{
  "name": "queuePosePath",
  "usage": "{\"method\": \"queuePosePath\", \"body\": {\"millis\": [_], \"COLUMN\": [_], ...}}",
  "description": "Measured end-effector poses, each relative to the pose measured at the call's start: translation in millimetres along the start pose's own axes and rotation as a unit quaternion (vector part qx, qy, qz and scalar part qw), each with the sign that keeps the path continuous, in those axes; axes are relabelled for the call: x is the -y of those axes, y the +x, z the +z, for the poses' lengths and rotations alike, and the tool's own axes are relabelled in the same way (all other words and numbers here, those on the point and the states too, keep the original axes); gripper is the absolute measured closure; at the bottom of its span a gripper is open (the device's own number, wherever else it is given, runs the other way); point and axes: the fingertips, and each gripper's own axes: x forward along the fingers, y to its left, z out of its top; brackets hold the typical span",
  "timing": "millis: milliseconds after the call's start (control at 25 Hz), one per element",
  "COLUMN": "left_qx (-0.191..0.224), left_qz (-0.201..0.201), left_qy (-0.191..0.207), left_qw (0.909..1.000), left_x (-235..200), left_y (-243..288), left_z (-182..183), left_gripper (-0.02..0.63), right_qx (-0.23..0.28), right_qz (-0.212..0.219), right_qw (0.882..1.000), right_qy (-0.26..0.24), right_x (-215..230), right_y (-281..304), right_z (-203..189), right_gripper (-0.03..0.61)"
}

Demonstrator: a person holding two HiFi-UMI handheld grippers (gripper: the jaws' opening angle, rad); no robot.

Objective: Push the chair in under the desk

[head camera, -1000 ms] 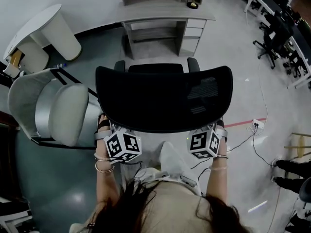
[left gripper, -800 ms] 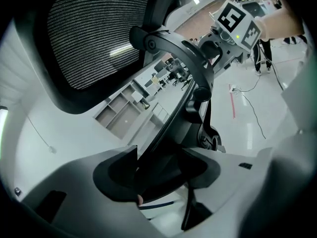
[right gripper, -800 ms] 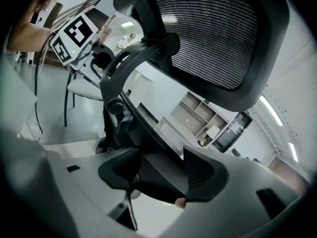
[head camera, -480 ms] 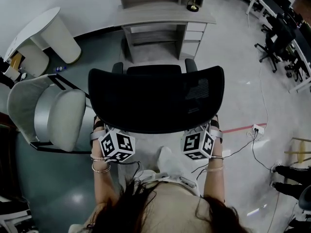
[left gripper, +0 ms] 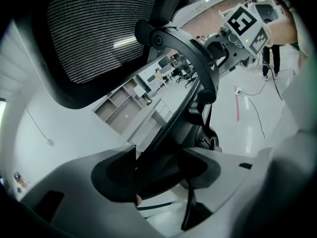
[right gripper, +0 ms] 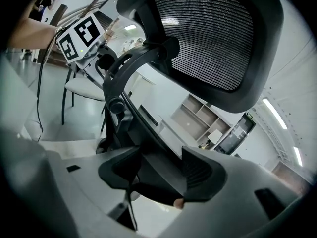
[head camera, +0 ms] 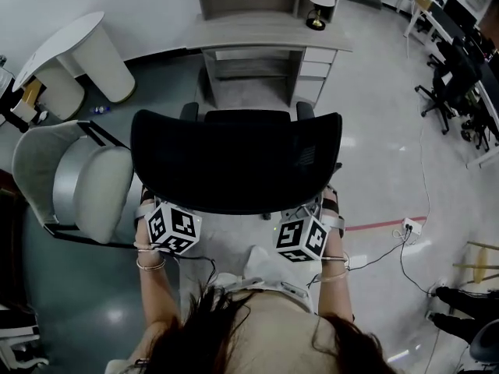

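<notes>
left tongs (left gripper: 158,168): grey shell, black pads | cubes (head camera: 171,227): black-white square markers | bangles (head camera: 153,265) | beige top (head camera: 269,314)

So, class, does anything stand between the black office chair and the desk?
Nothing visible does: the floor from the office chair to the desk looks bare. The grey armchair stands off to the left.

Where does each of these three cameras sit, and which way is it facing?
Head view: on the person's head, facing steeply down at office chair and desk; hair, forearms, left tool, right tool show.
Left gripper view: on the left tool, facing up along jaws clamping the chair's back frame; right tool shows.
Right gripper view: mirror image; left tool shows.
All share the chair's mesh backrest.
</notes>
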Motion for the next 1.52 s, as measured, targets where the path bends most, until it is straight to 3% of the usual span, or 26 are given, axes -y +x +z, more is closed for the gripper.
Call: {"method": "queuePosePath", "body": {"millis": [640, 1520], "left_qx": [-0.012, 0.019], "left_qz": [-0.011, -0.016], "left_qy": [-0.006, 0.012], "left_qw": [0.9999, 0.9996], "left_x": [-27, -72], "left_y": [40, 119], "left_z": [9, 37], "left_gripper": [0.365, 0.365], "right_qx": [0.004, -0.004], "right_qz": [0.000, -0.020], "right_qw": [1.000, 1.000], "right_qy": [-0.005, 0.010], "right_x": [23, 72], "right_y": [39, 111], "right_z": [5, 8], "right_gripper": [0.324, 0.324]}}
